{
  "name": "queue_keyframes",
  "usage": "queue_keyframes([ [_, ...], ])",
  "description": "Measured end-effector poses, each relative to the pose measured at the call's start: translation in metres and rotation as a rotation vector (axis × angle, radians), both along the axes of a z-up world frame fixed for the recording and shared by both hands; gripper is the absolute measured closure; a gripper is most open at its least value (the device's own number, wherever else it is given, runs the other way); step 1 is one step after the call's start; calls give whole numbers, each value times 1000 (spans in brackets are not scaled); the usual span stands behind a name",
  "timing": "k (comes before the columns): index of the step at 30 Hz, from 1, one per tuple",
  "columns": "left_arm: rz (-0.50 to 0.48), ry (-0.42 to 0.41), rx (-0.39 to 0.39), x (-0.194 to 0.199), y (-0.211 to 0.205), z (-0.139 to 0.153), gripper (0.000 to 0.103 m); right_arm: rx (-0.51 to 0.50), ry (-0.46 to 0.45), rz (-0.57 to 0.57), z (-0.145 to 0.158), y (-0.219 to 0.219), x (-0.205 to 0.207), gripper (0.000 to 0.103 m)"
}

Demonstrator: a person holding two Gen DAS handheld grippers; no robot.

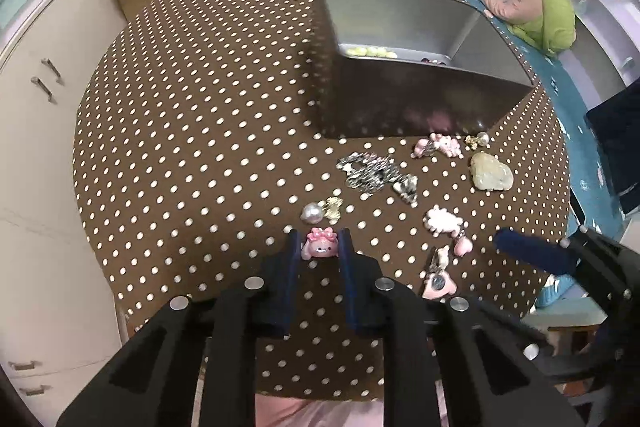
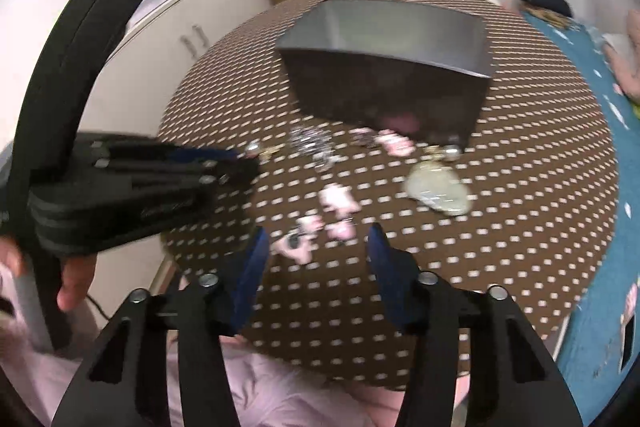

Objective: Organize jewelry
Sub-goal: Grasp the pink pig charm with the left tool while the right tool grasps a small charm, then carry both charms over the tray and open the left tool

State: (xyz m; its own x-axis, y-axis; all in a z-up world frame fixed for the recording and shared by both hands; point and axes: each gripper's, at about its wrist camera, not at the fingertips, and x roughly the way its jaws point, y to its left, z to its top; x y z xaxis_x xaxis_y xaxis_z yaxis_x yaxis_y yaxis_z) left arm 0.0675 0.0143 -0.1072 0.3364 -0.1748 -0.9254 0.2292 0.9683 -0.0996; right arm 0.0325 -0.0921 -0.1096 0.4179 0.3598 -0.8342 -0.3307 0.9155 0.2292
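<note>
Sorting under way; the grey metal divided box (image 1: pixel 404 27) at the far side of the round brown polka-dot table (image 1: pixel 180 131) already holds pale yellow beads (image 1: pixel 370 51) and a few small dark pieces in one compartment. Left on the cloth: a silver chain cluster (image 1: pixel 376 175), a pale jade pendant (image 1: pixel 491 171), a pearl earring (image 1: pixel 313 212) and several pink charms, all nearer the right edge. The left gripper (image 1: pixel 321 247) is clenched on a pink bow-topped bunny charm (image 1: pixel 320 247) near the front edge; the right gripper (image 2: pixel 316 245) stands released above blurred pink pieces. No legible writing.
</note>
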Motion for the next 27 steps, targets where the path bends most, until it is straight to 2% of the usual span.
queue_keyframes([
  [3, 8, 1, 1, -4, 10, 2, 85, 18, 14, 46, -2, 11, -1, 62],
  [7, 8, -7, -19, -12, 17, 7, 85, 1, 52, 49, -14, 19, 5, 65],
  [11, 6, -13, -30, -22, 23, 11, 85, -6, 28, 53, -18, 24, 8, 65],
  [14, 2, -14, -38, -27, 25, 11, 85, -31, -1, 42, -22, 26, 11, 81],
  [19, 2, -18, -48, -33, 27, 12, 85, -12, 4, 12, -25, 20, 16, 87],
  [20, 2, -20, -50, -33, 27, 12, 85, -8, 2, 9, -16, 14, 13, 90],
  [27, -3, -39, -53, -30, 22, 21, 85, 5, -19, -28, -5, 5, 9, 90],
])
